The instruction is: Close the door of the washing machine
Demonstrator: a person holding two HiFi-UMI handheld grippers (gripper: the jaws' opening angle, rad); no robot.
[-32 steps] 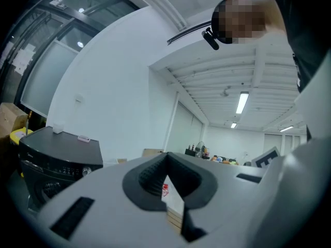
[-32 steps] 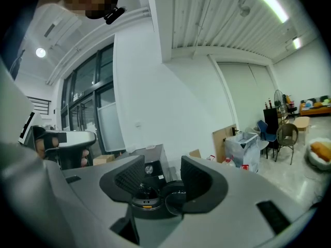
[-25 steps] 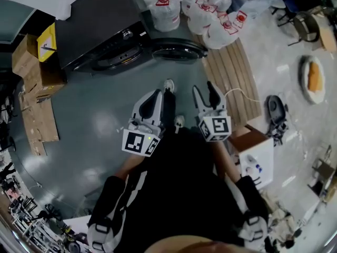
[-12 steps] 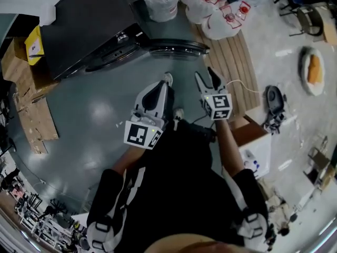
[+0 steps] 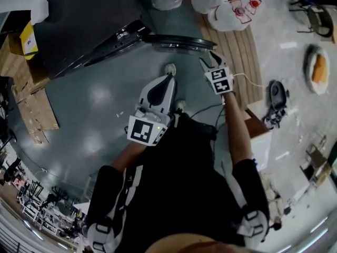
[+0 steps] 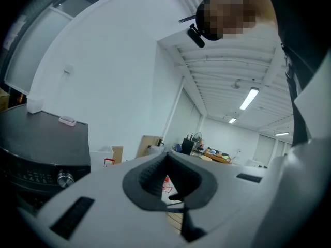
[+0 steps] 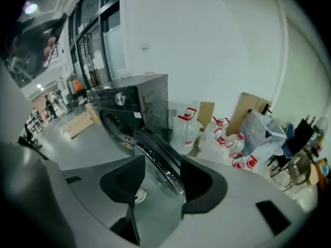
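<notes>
Since the door (image 5: 174, 41) stands edge-on just ahead of the right gripper (image 5: 211, 61), jaws apart, empty, that's my pick to push; left gripper (image 5: 167, 82) closed, farther back.

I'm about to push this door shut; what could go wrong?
The right gripper, jaws open, is lined up with the thin chrome rim of the round washing machine door; a push there could slip off the edge. The open jaws could also straddle that rim and catch as the door swings toward the black washing machine.
</notes>
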